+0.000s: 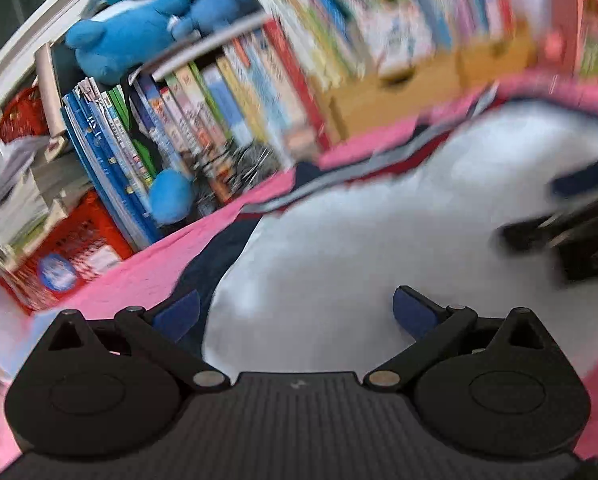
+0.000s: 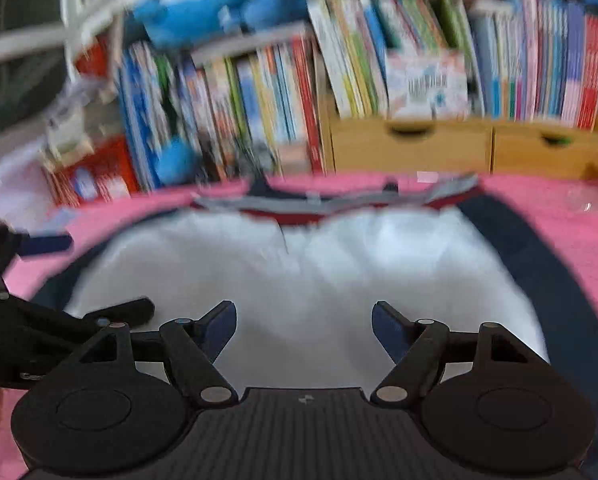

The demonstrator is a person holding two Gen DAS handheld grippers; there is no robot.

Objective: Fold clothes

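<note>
In the left wrist view, our left gripper (image 1: 297,312) stood wide open and empty at lower centre, over a white garment (image 1: 379,232) with navy edges spread on the pink cover (image 1: 139,276); the right gripper (image 1: 571,236) blurred in at right. In the right wrist view, our right gripper (image 2: 303,326) gaped empty above the same garment (image 2: 299,276), collar toward the bookshelf (image 2: 411,148). It seemed to lie flat, possibly folded along its sides; blur left that unsettled.
</note>
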